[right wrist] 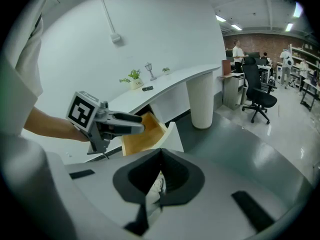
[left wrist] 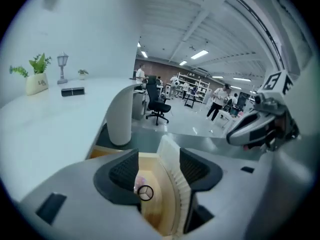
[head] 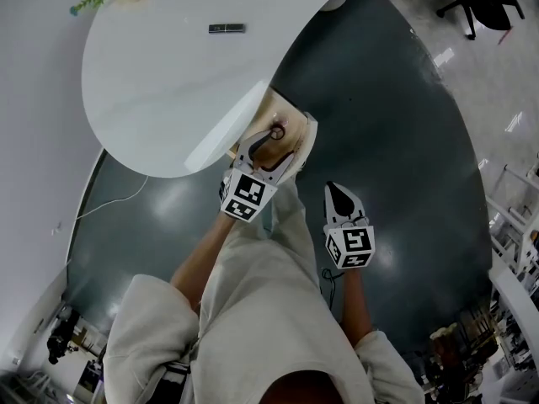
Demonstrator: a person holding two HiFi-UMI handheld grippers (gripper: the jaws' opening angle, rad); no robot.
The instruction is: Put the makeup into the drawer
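Note:
A dark, flat makeup case (head: 226, 29) lies on the white table (head: 160, 91), far from both grippers; the left gripper view shows the case (left wrist: 73, 91) too. Under the table's edge a wooden drawer (head: 305, 135) stands pulled out. My left gripper (head: 271, 135) hangs above it, open and empty. Between its jaws I look down at a small pinkish round item with a ring (left wrist: 144, 191) on the drawer floor (left wrist: 156, 211). My right gripper (head: 338, 194) hovers over the dark floor to the right of the drawer, shut with nothing in it.
A potted plant (left wrist: 37, 78), a small lamp (left wrist: 62, 67) and a tiny pot (left wrist: 83, 74) stand at the table's far end. A white column leg (left wrist: 120, 116) holds up the table. Office chairs (left wrist: 158, 104) and people stand far off.

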